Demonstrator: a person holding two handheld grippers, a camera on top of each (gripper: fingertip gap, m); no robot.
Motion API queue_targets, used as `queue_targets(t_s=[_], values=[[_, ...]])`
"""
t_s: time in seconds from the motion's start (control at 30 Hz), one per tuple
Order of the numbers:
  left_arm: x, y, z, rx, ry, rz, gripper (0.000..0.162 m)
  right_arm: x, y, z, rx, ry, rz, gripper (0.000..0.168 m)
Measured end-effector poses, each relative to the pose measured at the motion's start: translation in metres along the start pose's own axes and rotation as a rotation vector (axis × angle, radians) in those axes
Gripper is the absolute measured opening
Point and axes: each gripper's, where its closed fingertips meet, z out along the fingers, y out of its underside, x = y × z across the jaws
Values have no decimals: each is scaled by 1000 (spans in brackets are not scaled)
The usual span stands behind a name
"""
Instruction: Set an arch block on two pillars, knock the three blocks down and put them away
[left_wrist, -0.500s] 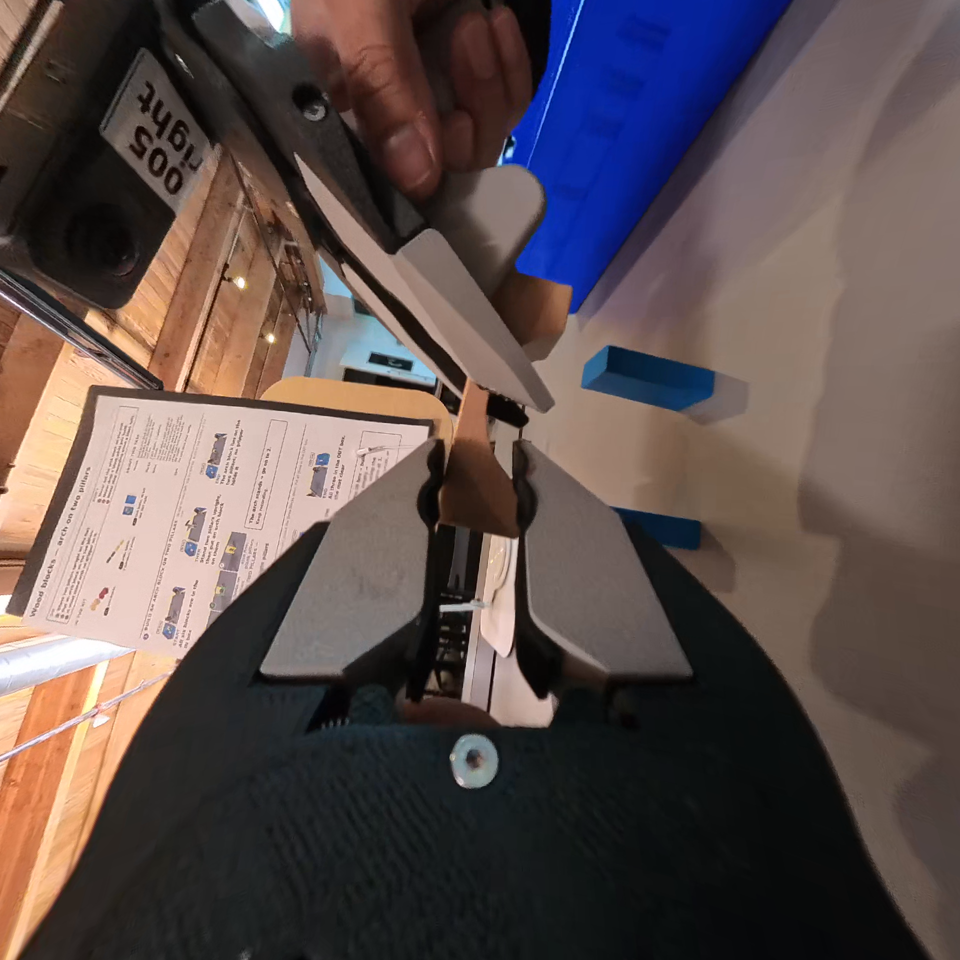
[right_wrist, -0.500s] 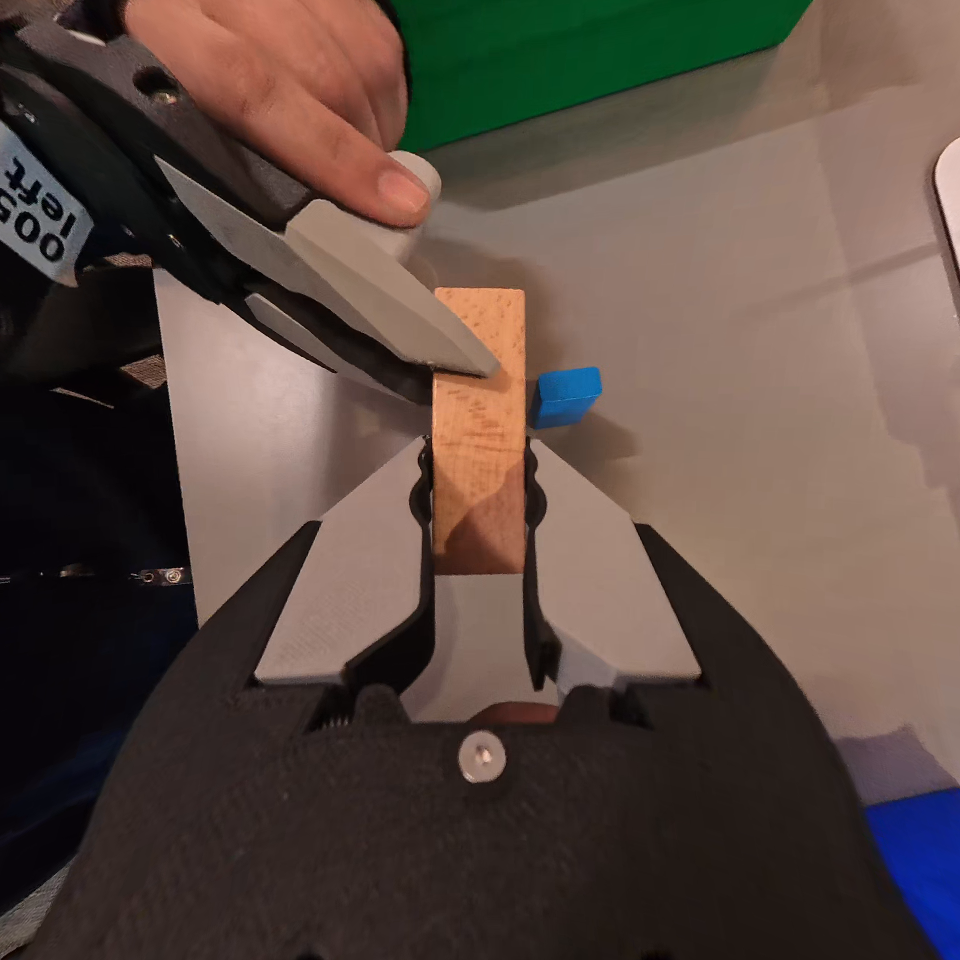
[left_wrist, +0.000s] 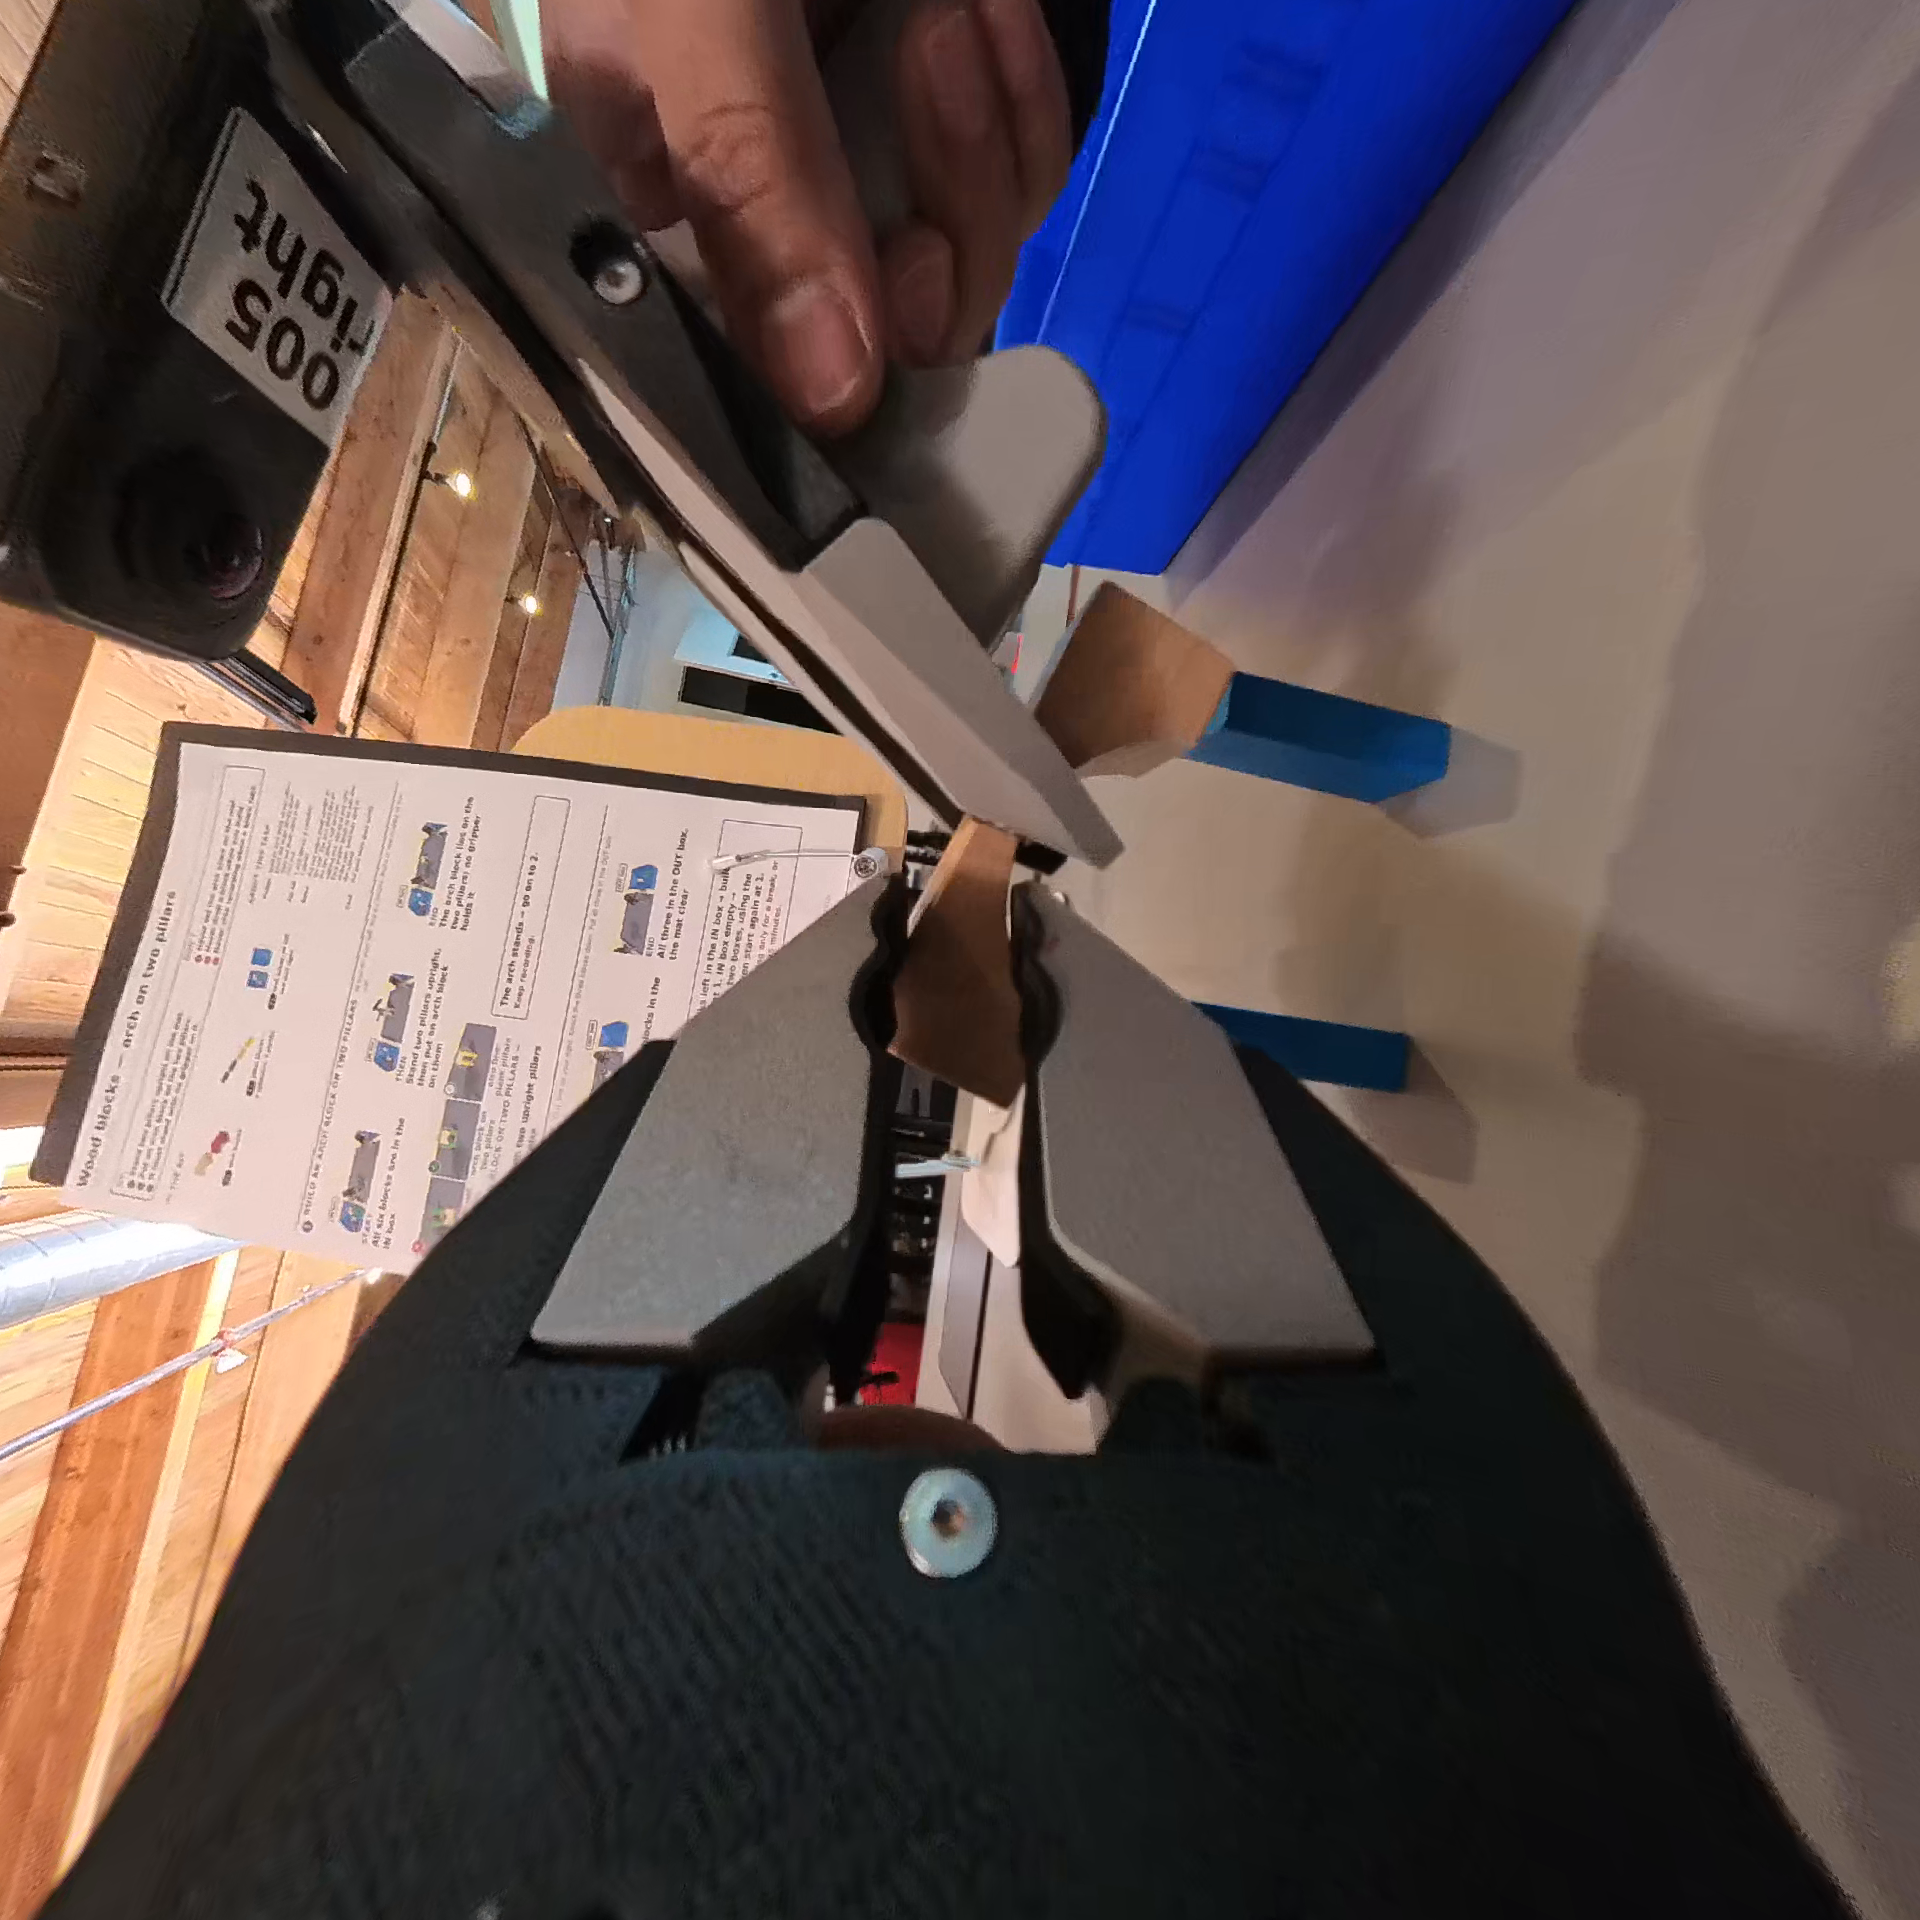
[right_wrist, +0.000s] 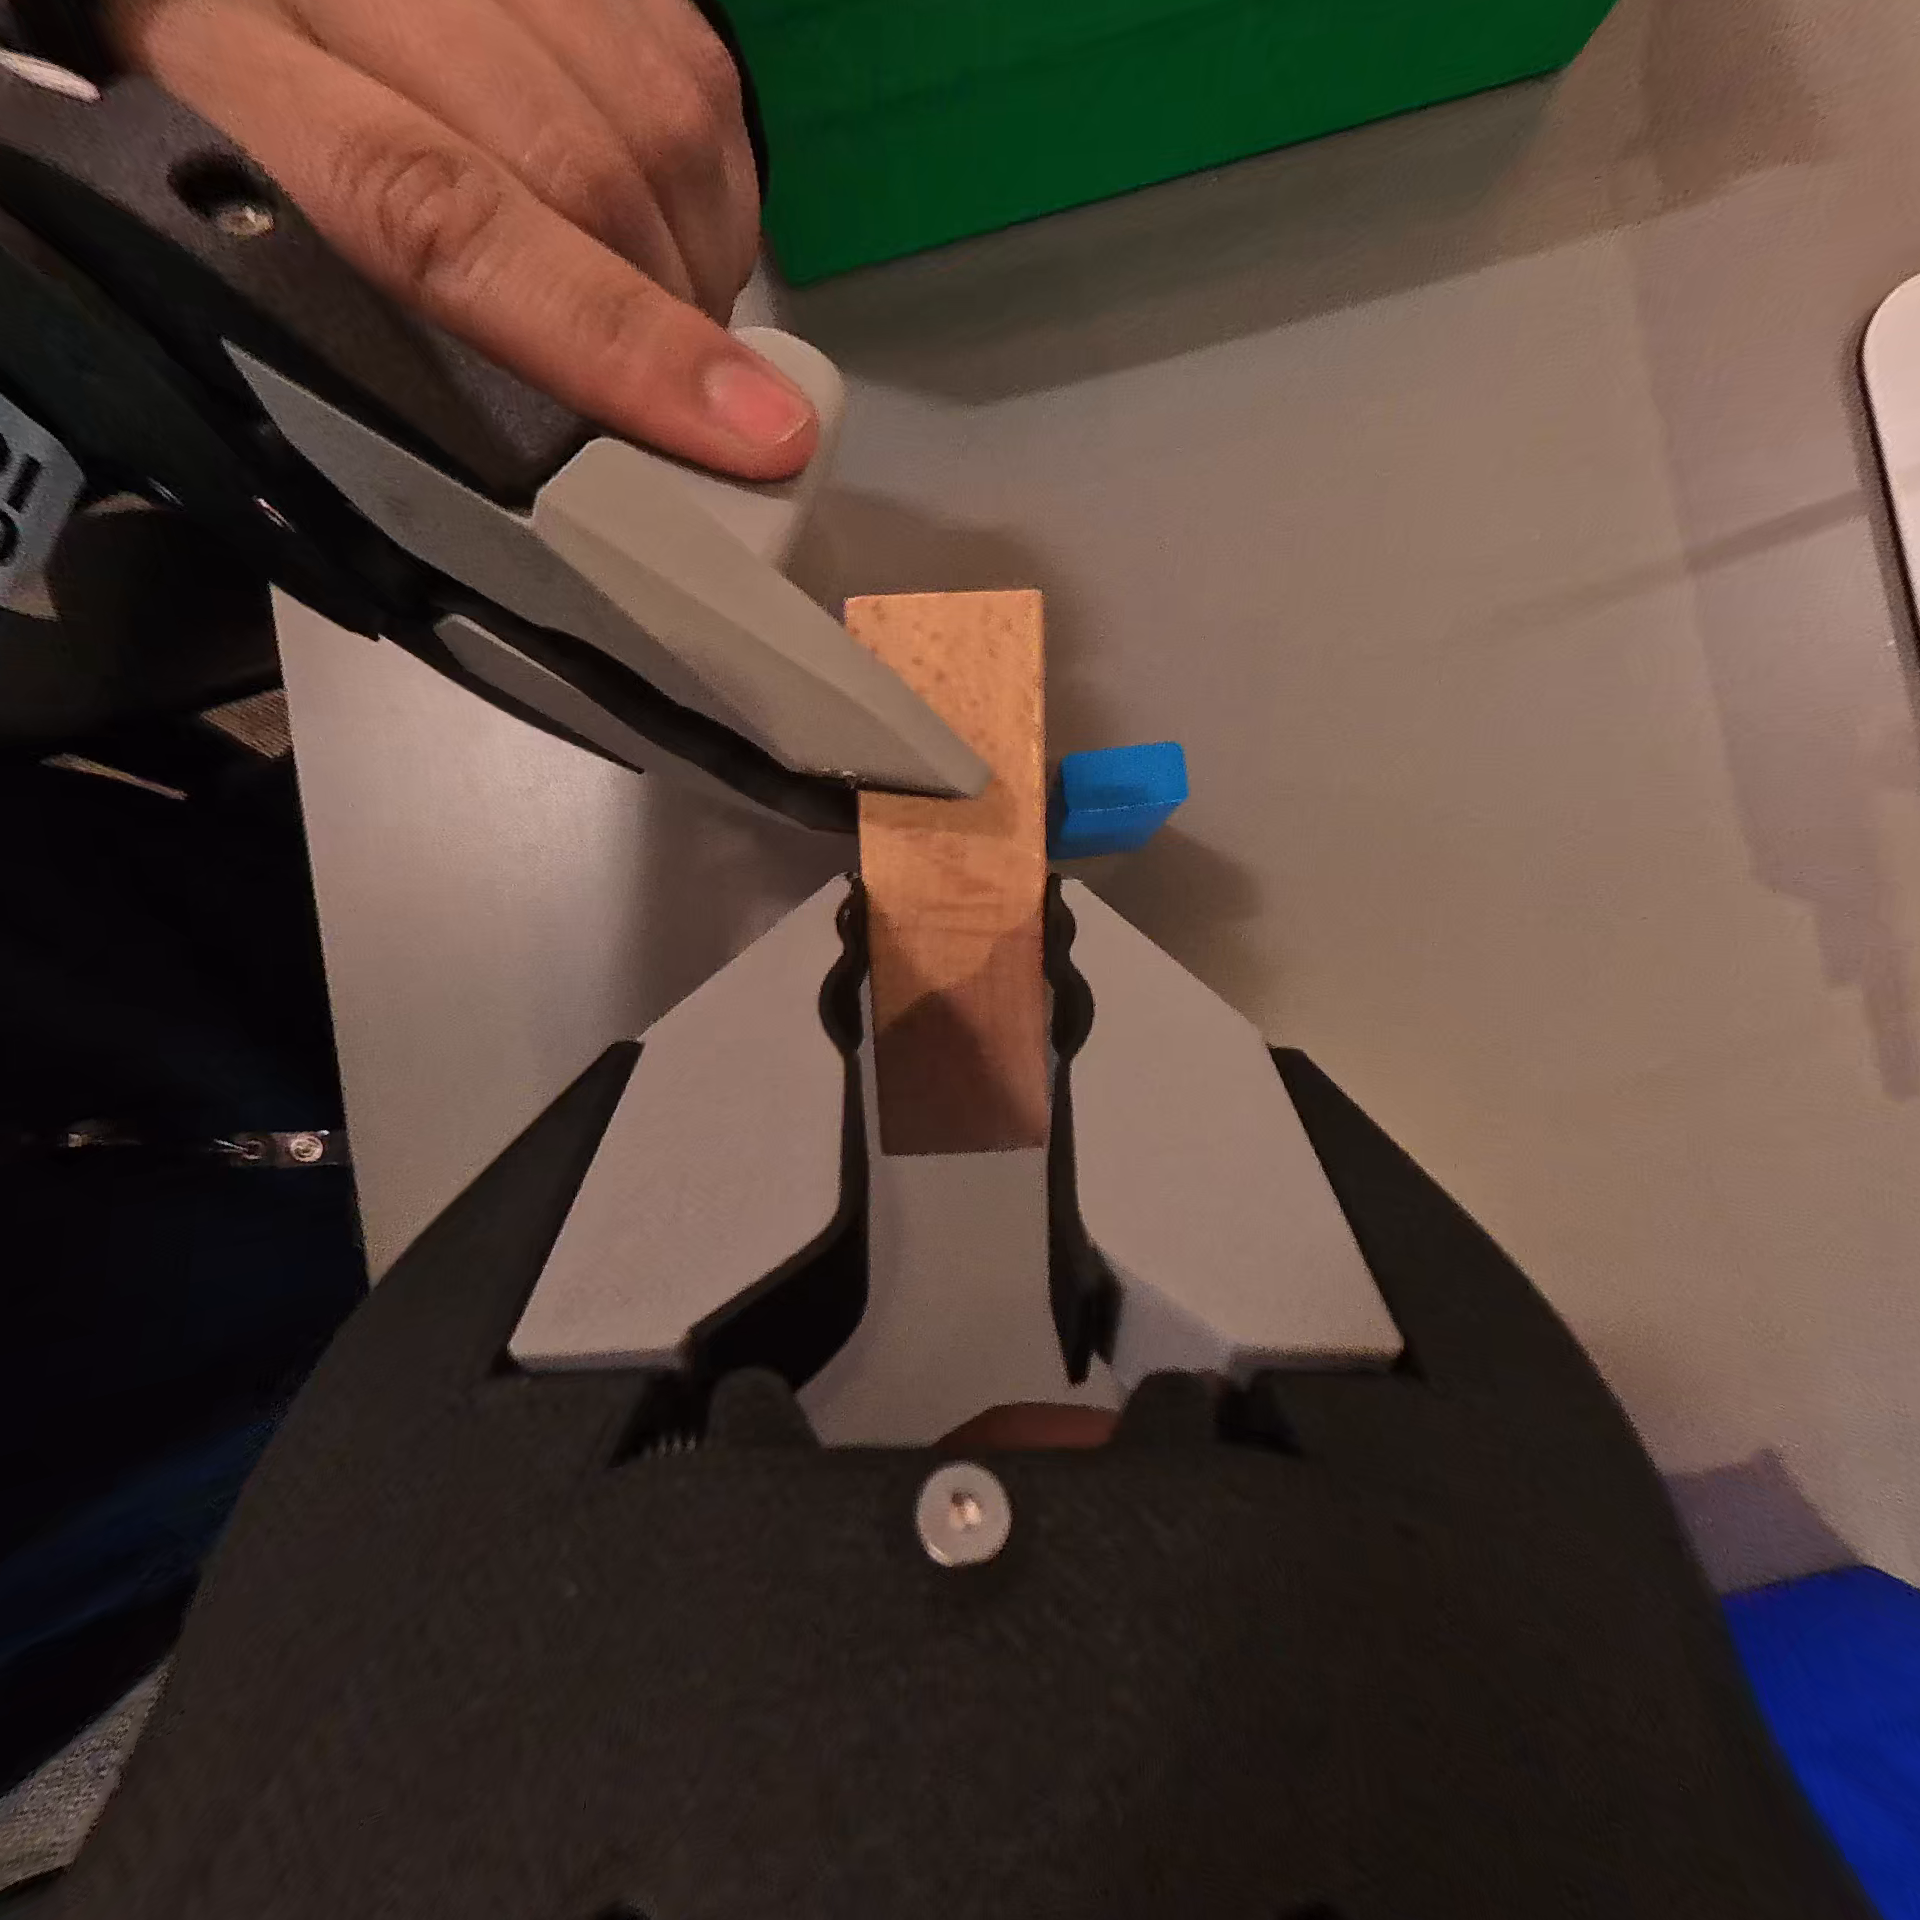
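— Above the pale counter (right_wrist: 1455, 727), what's each tool doing?

— Both pinch the same wooden arch block (right_wrist: 956, 831). The right tool (right_wrist: 954, 935) has its two grey fingers (right_wrist: 727, 1122) pressed against the block's long sides, near its lower end in the right wrist view. The left tool (left_wrist: 954, 971) clamps the block across its thin part, black pads tight on the wood.

— And the pillars?

— Two blue ones. In the left wrist view one blue pillar (left_wrist: 1340, 743) meets the arch block's foot, though I can't tell whether the wood rests on it or sits just off it. The other blue pillar (left_wrist: 1309, 1044) is beside the arch block, partly hidden behind the left tool's finger. From the right wrist view only one blue end peeks out just beside the arch block.

— Anything else around?

— Beyond the arch block, a green box (right_wrist: 1143, 125) in the right wrist view and a blue box (left_wrist: 1299, 260) in the left. A printed instruction sheet (left_wrist: 416, 987) stands behind the arch block (on a dark board). A hand (right_wrist: 499, 208) grips each tool's handle.
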Motion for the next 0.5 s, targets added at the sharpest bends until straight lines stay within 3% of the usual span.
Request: queue_targets(t_s=[0.5], values=[[11,4,4,-53,81,-92,17,12,8,10,-124,156,-95,33]])
